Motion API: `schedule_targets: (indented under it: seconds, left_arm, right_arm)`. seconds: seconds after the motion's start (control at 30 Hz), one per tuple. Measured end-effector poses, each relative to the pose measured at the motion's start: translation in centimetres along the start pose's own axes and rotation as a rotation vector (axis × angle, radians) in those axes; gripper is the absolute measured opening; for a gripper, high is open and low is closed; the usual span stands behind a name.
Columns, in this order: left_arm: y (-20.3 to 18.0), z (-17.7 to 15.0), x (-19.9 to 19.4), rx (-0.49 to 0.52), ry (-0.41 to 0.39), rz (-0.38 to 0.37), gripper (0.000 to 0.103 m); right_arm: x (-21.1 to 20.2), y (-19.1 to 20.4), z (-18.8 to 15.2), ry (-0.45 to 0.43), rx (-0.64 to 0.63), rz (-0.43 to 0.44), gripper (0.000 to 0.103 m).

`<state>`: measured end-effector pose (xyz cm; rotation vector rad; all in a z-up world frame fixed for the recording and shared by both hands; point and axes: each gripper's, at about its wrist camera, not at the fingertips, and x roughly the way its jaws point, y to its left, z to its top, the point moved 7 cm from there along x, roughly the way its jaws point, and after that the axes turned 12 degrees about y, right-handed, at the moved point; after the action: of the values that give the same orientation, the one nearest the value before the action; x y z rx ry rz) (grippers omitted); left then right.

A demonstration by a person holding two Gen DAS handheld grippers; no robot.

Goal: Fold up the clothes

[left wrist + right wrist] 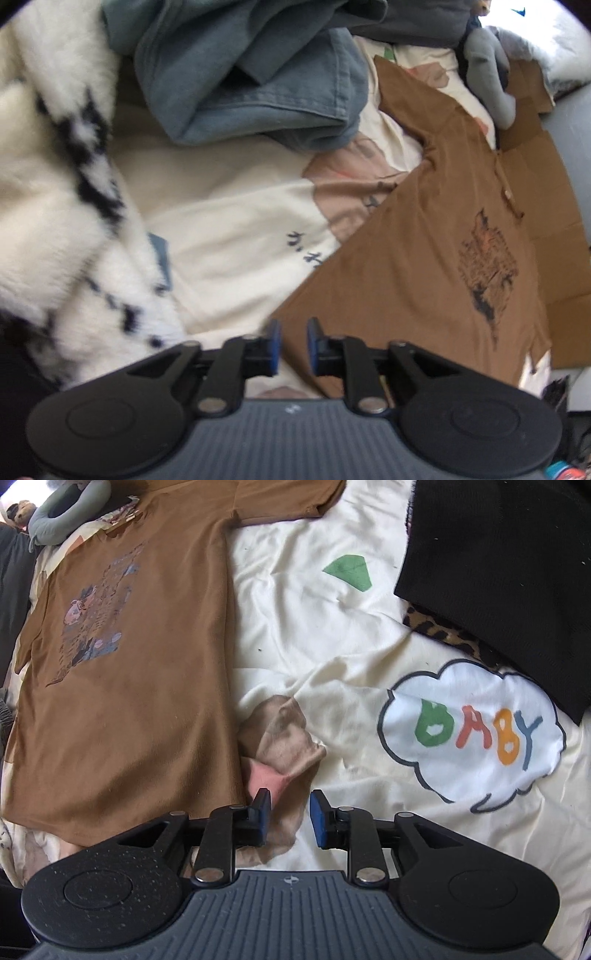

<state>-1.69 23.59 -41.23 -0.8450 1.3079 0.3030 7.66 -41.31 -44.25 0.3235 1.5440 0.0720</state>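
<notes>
Brown printed cotton T-shirt (122, 686) lies flat on the bed, its hem cut off, beside both grippers' narrowly parted, empty jaws.

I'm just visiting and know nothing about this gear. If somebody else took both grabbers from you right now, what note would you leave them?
Left gripper: open, empty, over the bottom corner of the brown T-shirt.
Right gripper: open, empty, beside the shirt's other bottom corner.
The shirt lies spread flat, print up, on the cream bedsheet.
Done: shirt laid out.
Left: every fold. The blue clothes pile and black garment wait nearby.
</notes>
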Motion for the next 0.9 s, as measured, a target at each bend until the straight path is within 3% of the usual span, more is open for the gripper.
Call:
schedule_targets:
  seconds: [0.1,0.17,0.23,0.47,0.7,0.8,0.87,0.9]
  left_arm:
    - [-0.1,0.3,-0.4,0.074,-0.006,0.048,0.023]
    - [-0.5,0.6,0.1,0.124,-0.003,0.079,0.035]
    - [-1.1,0.8,1.0,0.178,0.007,0.096,0.037]
    - [-2.6,0.8,4.7,0.337,0.055,0.183,0.038]
    - [-2.7,1.1,6.5,0.352,0.066,0.200,0.038]
    - [-2.4,1.1,7.3,0.345,0.082,0.205,0.031]
    - [-2.2,0.9,7.6,0.356,0.086,0.209,0.011]
    - [-2.2,0.8,7.6,0.363,0.086,0.213,0.009]
  right_arm:
    - [0.3,0.4,0.2,-0.014,-0.014,0.003,0.034]
    - [0.5,0.6,0.4,-0.022,-0.020,0.009,0.034]
    - [0.9,0.8,0.5,-0.025,-0.021,0.010,0.034]
    - [2.2,0.9,0.6,-0.019,-0.042,-0.010,0.034]
    - [4.0,1.0,0.6,-0.005,-0.046,-0.013,0.034]
    - [4.9,1.2,0.7,0.000,-0.054,-0.023,0.034]
    - [5.4,1.4,0.9,0.004,-0.066,-0.035,0.034]
    - [5.5,1.6,1.0,0.005,-0.073,-0.040,0.034]
